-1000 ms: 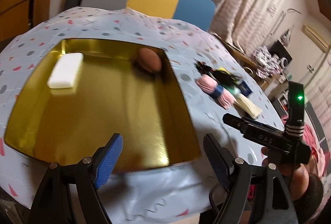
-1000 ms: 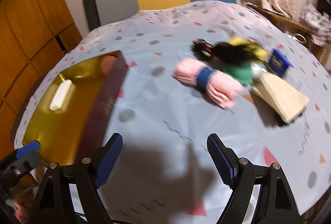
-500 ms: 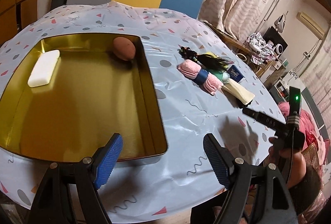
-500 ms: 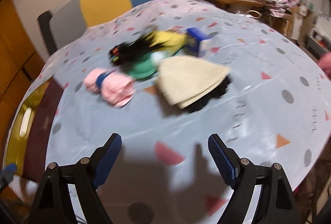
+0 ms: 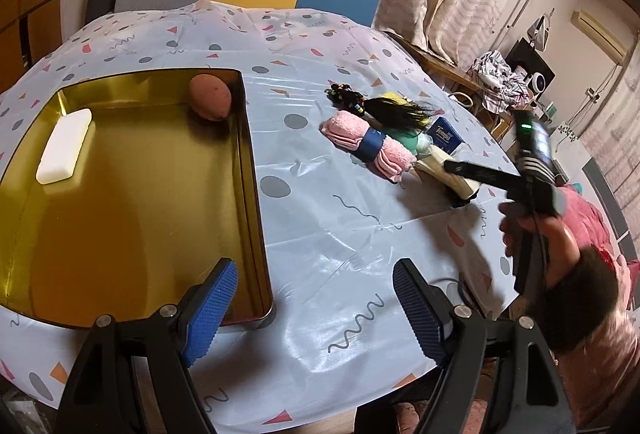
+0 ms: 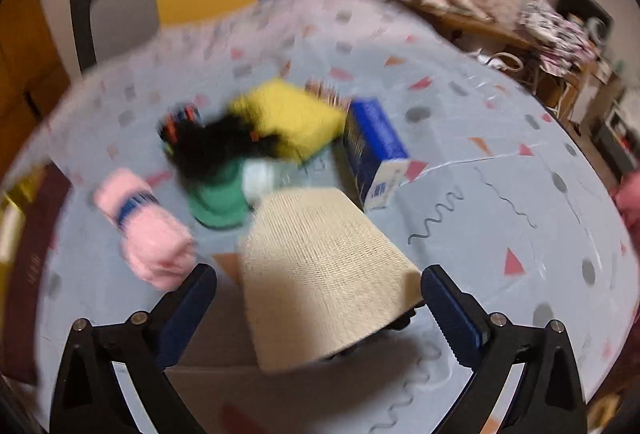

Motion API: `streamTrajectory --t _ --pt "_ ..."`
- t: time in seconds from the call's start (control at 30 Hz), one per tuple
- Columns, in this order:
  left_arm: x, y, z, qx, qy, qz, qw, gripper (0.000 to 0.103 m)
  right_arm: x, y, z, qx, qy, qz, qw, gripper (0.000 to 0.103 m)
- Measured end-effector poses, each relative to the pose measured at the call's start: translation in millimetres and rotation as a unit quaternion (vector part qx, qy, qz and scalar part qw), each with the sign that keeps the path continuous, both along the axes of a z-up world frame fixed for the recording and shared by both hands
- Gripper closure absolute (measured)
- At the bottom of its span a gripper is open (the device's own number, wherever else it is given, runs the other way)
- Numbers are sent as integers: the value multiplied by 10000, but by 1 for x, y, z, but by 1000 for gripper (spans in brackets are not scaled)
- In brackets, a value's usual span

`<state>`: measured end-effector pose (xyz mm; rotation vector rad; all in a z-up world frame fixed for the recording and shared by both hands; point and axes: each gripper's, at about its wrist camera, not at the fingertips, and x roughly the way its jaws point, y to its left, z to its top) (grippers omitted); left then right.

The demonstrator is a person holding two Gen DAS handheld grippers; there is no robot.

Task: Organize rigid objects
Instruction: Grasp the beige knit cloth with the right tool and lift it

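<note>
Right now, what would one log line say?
right gripper: open, jaws just widened, nearing beige block | left gripper: open, empty | gold tray: white bar, brown ball

Left gripper (image 5: pixel 314 308) jaws apart, nothing between — hovering over gold tray (image 5: pixel 250 169) near corner; tray holds white block (image 5: pixel 64 145) and brown egg-shaped object (image 5: pixel 210 97); pink roll (image 5: pixel 366 145), blue box (image 5: pixel 446 135) on tablecloth (image 5: pixel 340 234); right gripper (image 5: pixel 476 173) over cream pad (image 5: pixel 436 169).

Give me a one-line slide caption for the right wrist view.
Open right gripper, jaws just widened, closes in on a beige block amid clutter on the patterned tablecloth.
</note>
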<state>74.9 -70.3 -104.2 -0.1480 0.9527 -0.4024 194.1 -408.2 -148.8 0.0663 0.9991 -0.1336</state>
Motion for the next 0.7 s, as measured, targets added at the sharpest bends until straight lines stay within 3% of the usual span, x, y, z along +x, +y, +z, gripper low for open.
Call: streamTrajectory --t 0.17,0.23,0.3,0.47,0.53,0.7 --pt "1 -5 1 87 -9 -35 10000 22 13 4 -14 -364 195 248 9988 1" --pt "3 -8 -1 109 28 -57 9999 22 10 3 -15 -422 149 187 9988 19" --pt "5 -12 -2 132 57 -85 9999 22 5 -1 -13 -304 19 106 9995 25" --pt "12 -27 -1 186 58 -222 9996 22 -9 -21 -3 437 -366 -136 9983 44" --pt "15 -36 0 203 34 -296 9994 22 -13 -27 0 642 -466 -143 9968 63" --pt "25 -55 2 200 42 -456 9988 22 -27 -53 8 1430 -802 -560 9849 76"
